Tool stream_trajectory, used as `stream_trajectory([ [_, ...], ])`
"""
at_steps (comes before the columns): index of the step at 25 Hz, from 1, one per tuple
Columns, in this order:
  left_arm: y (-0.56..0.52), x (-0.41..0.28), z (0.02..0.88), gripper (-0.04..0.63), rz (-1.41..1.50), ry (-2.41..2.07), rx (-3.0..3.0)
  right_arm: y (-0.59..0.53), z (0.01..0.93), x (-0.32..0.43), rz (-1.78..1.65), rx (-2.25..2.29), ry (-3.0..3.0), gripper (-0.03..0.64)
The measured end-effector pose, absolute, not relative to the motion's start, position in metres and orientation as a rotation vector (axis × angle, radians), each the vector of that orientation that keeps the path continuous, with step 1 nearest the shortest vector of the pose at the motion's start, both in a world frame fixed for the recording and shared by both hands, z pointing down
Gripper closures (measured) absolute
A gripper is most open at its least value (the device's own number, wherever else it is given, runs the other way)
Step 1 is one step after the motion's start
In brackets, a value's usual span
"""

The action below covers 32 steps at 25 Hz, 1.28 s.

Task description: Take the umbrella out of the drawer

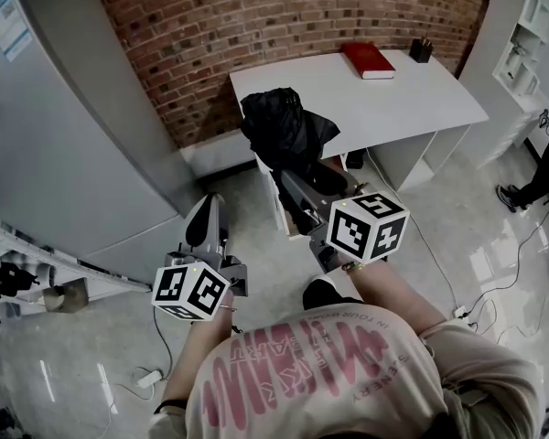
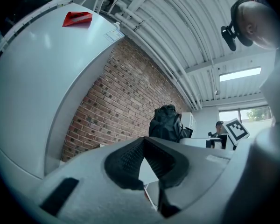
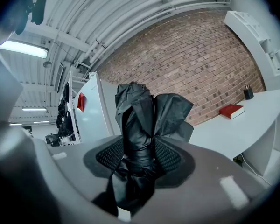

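Observation:
The folded black umbrella [image 1: 284, 126] hangs in the air in front of the white desk, above the open white drawer [image 1: 282, 216]. My right gripper [image 1: 297, 188] is shut on it: in the right gripper view both pads [image 3: 170, 158] press on the bunched fabric of the umbrella [image 3: 140, 125], which sticks up between them. To the left and lower, my left gripper [image 1: 204, 210] holds nothing. Its tips meet in the left gripper view [image 2: 144, 141], where the umbrella [image 2: 167, 122] shows ahead, apart from it.
A white desk [image 1: 384, 99] against the brick wall carries a red book [image 1: 368, 59] and a black pen holder [image 1: 421, 49]. A tall grey cabinet [image 1: 64, 135] stands left. White shelving [image 1: 531, 26] and another person [image 1: 540, 176] are right. Cables and a power strip [image 1: 148, 378] lie on the floor.

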<state>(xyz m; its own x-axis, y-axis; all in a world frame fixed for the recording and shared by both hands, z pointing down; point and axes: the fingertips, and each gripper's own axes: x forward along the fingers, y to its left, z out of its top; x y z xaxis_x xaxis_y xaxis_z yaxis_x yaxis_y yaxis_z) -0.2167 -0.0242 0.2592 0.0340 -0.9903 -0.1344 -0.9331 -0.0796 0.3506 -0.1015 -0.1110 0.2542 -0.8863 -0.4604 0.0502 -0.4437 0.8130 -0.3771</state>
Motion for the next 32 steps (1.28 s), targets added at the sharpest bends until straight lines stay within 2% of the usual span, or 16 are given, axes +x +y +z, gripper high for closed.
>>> stream_trajectory([
  [19,-0.078,-0.201,0.242,0.593,-0.49,-2.058,2.154,-0.153,0.208,-0.09,-0.467,-0.589,2.892,0.405],
  [32,-0.125,-0.167,0.229,0.592,-0.496,-2.101,2.165,-0.202,0.197,-0.058,-0.413,-0.585,2.881,0.403],
])
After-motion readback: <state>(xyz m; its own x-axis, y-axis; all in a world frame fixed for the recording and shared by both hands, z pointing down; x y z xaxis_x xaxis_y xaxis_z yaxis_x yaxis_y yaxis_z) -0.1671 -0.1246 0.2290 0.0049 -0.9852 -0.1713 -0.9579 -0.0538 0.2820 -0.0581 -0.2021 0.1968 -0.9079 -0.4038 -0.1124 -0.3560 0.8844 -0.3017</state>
